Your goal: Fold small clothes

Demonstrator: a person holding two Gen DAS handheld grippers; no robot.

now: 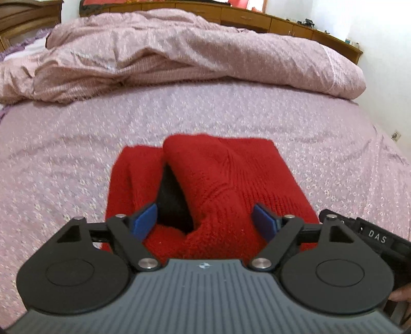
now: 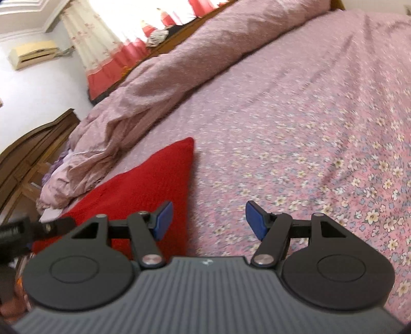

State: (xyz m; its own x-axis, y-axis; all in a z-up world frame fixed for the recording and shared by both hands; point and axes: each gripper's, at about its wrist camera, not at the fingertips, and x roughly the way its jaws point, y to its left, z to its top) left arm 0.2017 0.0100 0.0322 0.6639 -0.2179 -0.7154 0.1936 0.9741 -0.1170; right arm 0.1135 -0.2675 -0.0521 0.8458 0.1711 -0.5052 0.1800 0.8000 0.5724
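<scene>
Left wrist view looks down the left tool (image 1: 205,220), whose two blue pads (image 1: 144,221) stand wide apart with nothing pinched between them; a raised fold of the red knitted garment (image 1: 231,185) bulges up into the gap, and whether either pad actually touches the wool cannot be told. That garment lies partly folded on the bed (image 1: 77,144), toward the near edge, with one layer doubled over another so that a dark hollow opens beneath the upper flap just beside the left-hand pad. A flatter red panel shows to the left of the hollow, lying on the floral sheet. Beyond the garment a crumpled pink duvet (image 1: 179,56) is heaped along the far side of the bed, and a wooden headboard (image 1: 246,18) runs behind it. At the right edge of this view a black part of the right tool, lettered DAS, sits beside the garment. Right wrist view shows the right tool (image 2: 208,220) likewise released, its blue pads spread wide and holding nothing; it hangs over bare floral sheet, and the left-hand pad overlaps the garment's edge in the picture, contact uncertain. Here the garment (image 2: 143,185) appears as a flat red wedge with a pointed corner aimed toward the duvet (image 2: 159,84). A curtain with a red hem (image 2: 108,56) hangs by the far wall
</scene>
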